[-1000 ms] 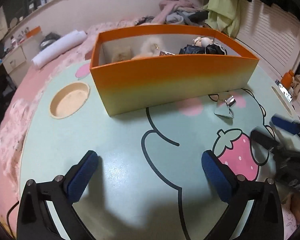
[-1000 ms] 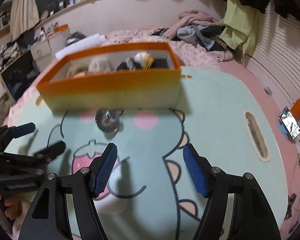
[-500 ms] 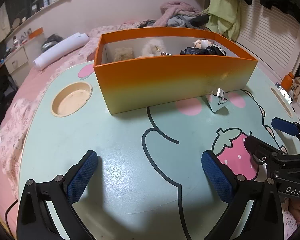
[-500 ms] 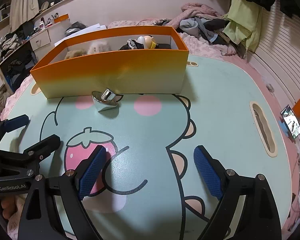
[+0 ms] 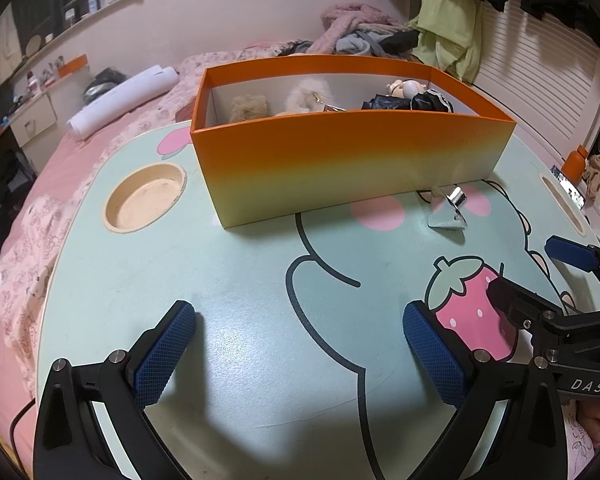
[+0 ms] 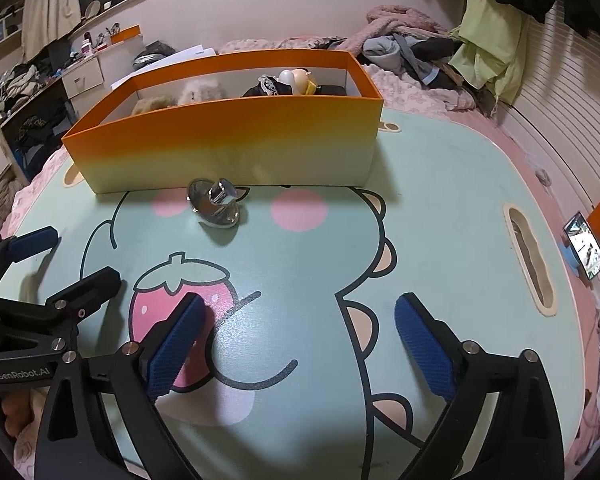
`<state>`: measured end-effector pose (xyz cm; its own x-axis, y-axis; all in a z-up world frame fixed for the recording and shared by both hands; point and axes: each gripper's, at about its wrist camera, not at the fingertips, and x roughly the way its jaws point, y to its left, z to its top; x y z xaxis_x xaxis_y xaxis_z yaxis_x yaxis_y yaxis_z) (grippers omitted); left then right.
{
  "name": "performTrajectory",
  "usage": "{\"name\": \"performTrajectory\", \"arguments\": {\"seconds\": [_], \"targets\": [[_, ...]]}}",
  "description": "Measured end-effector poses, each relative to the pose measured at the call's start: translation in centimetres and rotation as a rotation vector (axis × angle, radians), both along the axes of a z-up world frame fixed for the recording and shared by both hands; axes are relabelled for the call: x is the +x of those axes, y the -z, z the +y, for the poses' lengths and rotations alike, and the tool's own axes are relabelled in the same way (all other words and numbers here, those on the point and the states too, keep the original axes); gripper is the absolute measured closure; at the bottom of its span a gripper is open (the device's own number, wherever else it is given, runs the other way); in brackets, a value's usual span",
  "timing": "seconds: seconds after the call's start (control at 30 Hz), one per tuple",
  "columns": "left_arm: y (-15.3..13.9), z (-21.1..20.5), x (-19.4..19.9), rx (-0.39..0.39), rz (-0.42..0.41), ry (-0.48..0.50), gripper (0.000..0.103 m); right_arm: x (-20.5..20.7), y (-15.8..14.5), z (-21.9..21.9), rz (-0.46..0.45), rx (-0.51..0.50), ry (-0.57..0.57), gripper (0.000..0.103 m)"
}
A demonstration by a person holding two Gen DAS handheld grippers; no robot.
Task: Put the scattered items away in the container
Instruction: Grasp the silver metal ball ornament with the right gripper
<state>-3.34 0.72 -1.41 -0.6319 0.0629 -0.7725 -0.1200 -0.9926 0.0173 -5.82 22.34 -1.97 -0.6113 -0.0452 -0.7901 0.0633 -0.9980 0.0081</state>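
A shiny metal funnel point(image 6: 214, 202) lies tipped on the cartoon table point(image 6: 440, 208) just before the orange box point(image 6: 228, 140), while left gripper point(image 5: 296, 350) and right gripper point(image 6: 296, 346) hover gaping, empty.

1 orange box point(image 5: 352, 168) sits on 1 cartoon-print table point(image 5: 240, 288), with 1 shiny metal piece point(image 6: 216, 202) lying outside it. Inside the box: 2 fluffy plush items point(image 5: 249, 107), 1 doll figure point(image 6: 294, 79) and 1 dark bundle point(image 5: 384, 103), any more hidden by the wall. 2 grippers in view, the left gripper point(image 5: 298, 350) and the right gripper point(image 6: 300, 344), each with 2 blue-padded fingers point(image 5: 162, 354); also 1 round cup recess point(image 5: 144, 198), 1 slot point(image 6: 528, 256), 1 phone point(image 6: 586, 246) and 1 paper roll point(image 5: 120, 100).
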Motion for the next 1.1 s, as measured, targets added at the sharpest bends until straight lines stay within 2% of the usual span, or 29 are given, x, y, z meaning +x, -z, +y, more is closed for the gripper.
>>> {"name": "performTrajectory", "arguments": {"seconds": [0.2, 0.33, 0.5, 0.6, 0.67, 0.7, 0.73, 0.77, 0.97, 1.1], "targets": [[0.0, 0.0, 0.0, 0.0, 0.0, 0.0, 0.0, 0.0, 0.0, 0.1, 0.001, 0.0, -0.001, 0.006], [-0.3, -0.2, -0.1, 0.0, 0.002, -0.002, 0.0, -0.7, -0.9, 0.6, 0.023, -0.088, -0.024, 0.006], [-0.3, -0.2, -0.1, 0.0, 0.002, -0.002, 0.0, -3.2, -2.3, -1.1, 0.028, -0.113, -0.051, 0.007], [-0.3, -0.2, -0.1, 0.0, 0.002, -0.002, 0.0, -5.4, -2.0, -2.5, -0.02, -0.129, -0.071, 0.016], [-0.3, -0.2, -0.1, 0.0, 0.002, -0.002, 0.0, -6.4, -1.3, -3.2, -0.055, -0.111, -0.059, 0.032], [-0.3, -0.3, 0.0, 0.0, 0.002, -0.002, 0.0, -6.6, -1.2, -3.7, -0.042, -0.078, -0.049, 0.037], [-0.3, -0.3, -0.1, 0.001, 0.002, -0.002, 0.0, -6.6, -1.1, -4.0, -0.029, -0.051, -0.049, 0.064], [-0.4, -0.4, -0.1, 0.002, 0.001, -0.002, 0.0, -6.6, -1.1, -4.1, -0.026, -0.033, -0.056, 0.071], [-0.3, -0.4, -0.1, 0.001, 0.002, -0.002, 0.0, -5.3, -1.8, -2.6, -0.001, -0.086, -0.033, 0.071], [-0.3, -0.4, -0.1, 0.001, 0.002, -0.002, 0.0, -4.6, -5.3, -1.1, 0.073, -0.148, -0.033, 0.071]]}}
